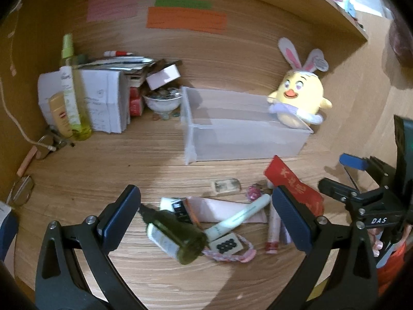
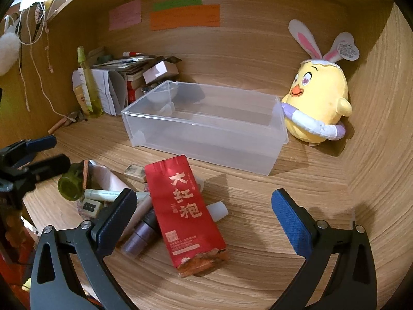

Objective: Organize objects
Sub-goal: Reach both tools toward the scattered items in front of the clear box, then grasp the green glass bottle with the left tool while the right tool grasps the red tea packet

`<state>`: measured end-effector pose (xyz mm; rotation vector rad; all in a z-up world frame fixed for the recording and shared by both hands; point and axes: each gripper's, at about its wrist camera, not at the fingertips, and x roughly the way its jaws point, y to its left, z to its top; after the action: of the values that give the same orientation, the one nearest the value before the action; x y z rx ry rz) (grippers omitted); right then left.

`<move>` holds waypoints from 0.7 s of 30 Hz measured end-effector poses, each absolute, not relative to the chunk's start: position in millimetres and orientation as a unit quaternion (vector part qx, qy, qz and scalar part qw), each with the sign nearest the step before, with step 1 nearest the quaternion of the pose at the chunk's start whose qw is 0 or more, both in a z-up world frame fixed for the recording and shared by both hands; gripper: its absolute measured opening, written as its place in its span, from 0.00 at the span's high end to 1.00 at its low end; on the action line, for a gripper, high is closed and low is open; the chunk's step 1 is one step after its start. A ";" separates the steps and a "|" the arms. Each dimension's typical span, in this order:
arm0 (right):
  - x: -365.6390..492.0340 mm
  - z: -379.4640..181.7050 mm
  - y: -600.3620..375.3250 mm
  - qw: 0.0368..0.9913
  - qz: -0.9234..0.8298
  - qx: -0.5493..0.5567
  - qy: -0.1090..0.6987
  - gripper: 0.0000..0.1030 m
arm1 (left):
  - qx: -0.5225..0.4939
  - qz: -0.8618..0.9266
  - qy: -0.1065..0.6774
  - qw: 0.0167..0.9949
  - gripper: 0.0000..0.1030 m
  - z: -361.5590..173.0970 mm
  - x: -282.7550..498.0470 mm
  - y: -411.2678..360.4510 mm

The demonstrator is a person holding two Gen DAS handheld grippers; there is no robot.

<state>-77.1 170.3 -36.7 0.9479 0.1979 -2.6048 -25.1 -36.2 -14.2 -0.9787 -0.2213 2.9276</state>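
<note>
Sorting has not begun: your clear plastic bin [image 2: 204, 126] ahead is empty, both claws gape wide, red tea packet [image 2: 184, 213] and green bottle [image 1: 178, 235] lie between fingers.

Both my grippers are wide open.
My left hand-held gripper [image 1: 204, 213] and right hand-held gripper [image 2: 204, 213] hold nothing.

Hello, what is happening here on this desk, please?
A person holds a two-finger tool in each hand over a wooden desk. Both are open and hold nothing. The left tool hovers above a pile of small things, nearest a dark green bottle lying on its side. The right tool hovers over a red tea packet. The clear plastic box behind looks empty, with a yellow chick plush beside it.
</note>
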 end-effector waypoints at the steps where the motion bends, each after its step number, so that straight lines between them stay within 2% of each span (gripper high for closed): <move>1: -78.3 -38.3 171.7 0.182 -0.920 0.340 0.068 0.00 | -0.320 0.944 -0.076 0.016 0.00 -17.1 -24.9 -40.8; 5: -83.0 -48.7 176.4 0.191 -0.912 0.360 0.055 0.00 | -0.339 0.937 -0.086 -0.002 0.00 -31.4 -25.0 -50.5; 9: -85.5 -60.4 179.9 0.204 -0.902 0.378 0.038 0.00 | -0.366 0.925 -0.097 -0.014 0.18 -47.3 -25.8 -57.4; 18: -89.1 -82.2 176.9 0.219 -0.887 0.405 0.041 0.01 | -0.383 0.916 -0.121 -0.014 0.19 -62.5 -19.7 -60.0; 21: -89.7 -82.5 172.7 0.226 -0.884 0.407 0.048 0.04 | -0.385 0.914 -0.130 -0.007 0.19 -63.8 -24.4 -58.7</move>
<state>-89.7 172.7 -82.5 1.1219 0.1335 -2.4366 -24.4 -58.7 -63.8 -1.2143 -0.4089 2.8846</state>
